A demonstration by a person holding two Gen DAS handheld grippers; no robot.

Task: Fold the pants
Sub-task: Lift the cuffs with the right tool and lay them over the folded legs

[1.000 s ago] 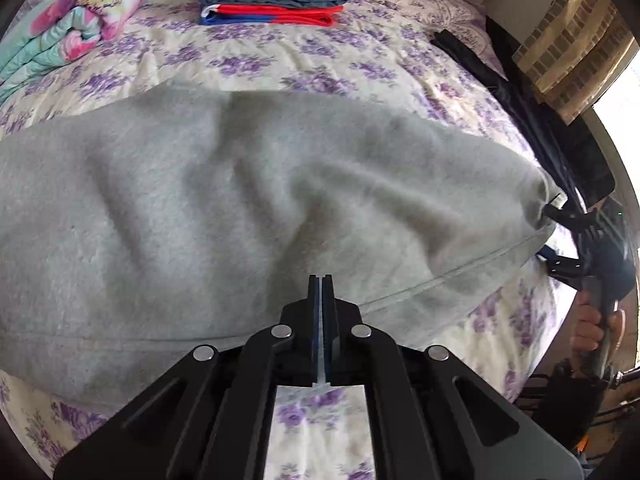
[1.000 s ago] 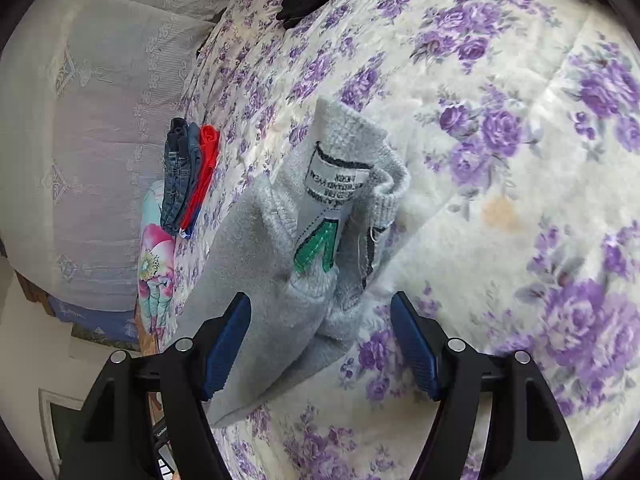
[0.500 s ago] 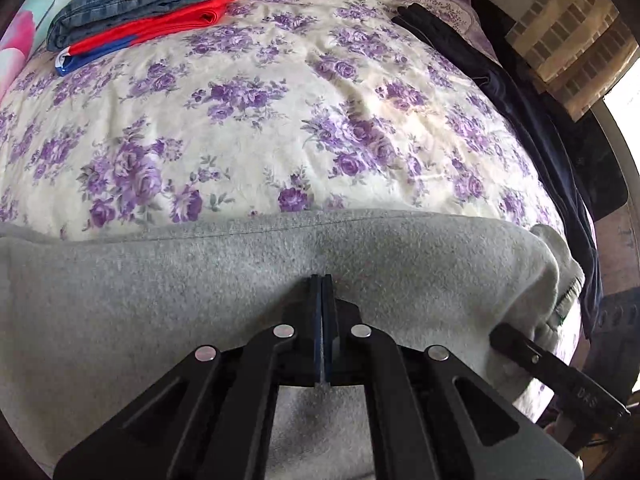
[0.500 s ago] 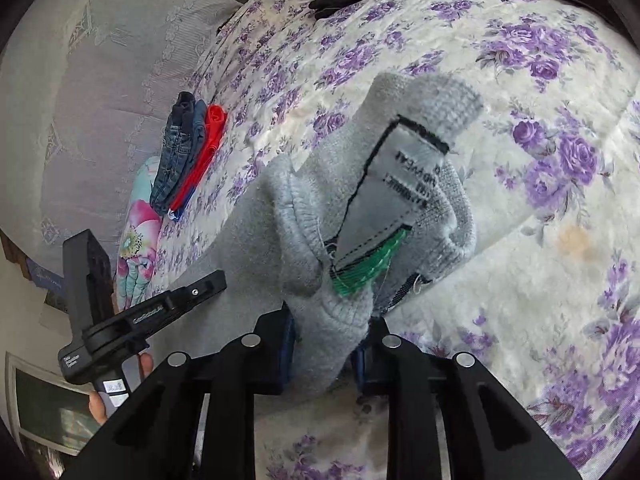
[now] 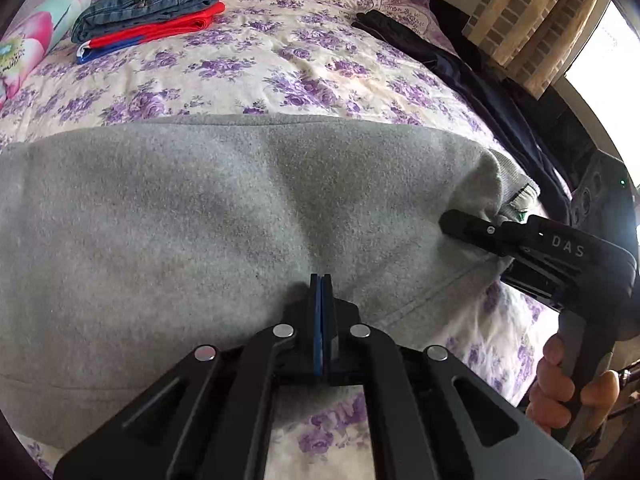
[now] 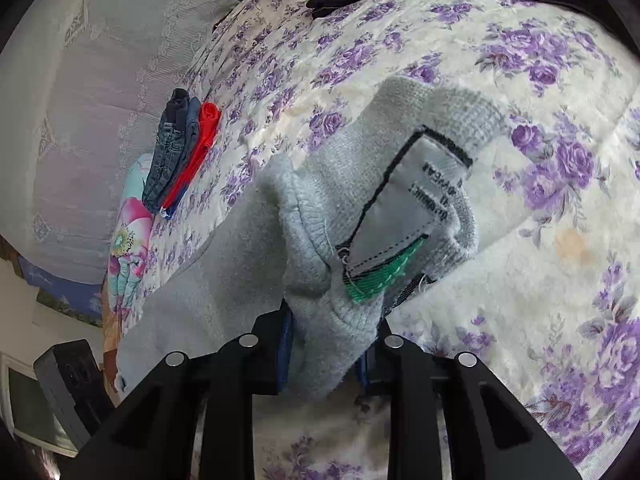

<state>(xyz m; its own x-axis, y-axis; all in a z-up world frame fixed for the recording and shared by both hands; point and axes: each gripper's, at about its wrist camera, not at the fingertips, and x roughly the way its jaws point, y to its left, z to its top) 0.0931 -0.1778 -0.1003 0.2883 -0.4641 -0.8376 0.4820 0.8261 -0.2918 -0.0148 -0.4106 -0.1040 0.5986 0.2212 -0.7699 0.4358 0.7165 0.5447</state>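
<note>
Grey sweatpants [image 5: 200,216] lie stretched across the purple-flowered bedsheet [image 5: 248,68]. My left gripper [image 5: 321,280] is shut at their near edge, and creases in the cloth run to its tips. In the right wrist view my right gripper [image 6: 328,344] is shut on the ribbed waistband [image 6: 320,304], beside the sewn-in label [image 6: 404,208] with its green tab. The same right gripper [image 5: 476,232] shows in the left wrist view at the pants' right end, held by a hand [image 5: 568,380]. The left gripper's housing [image 6: 68,388] shows at the lower left of the right wrist view.
A folded stack of jeans with red and blue garments [image 5: 148,12] sits at the far left of the bed. A dark garment [image 5: 440,68] lies along the bed's right edge. A colourful flowered quilt [image 5: 24,48] is at the left, a brick-pattern curtain [image 5: 532,20] at the right.
The right gripper's wide-open jaws closed on the waistband. The pants, first raised and filling the left view, sank onto the sheet. The right gripper came closer in the left view.
</note>
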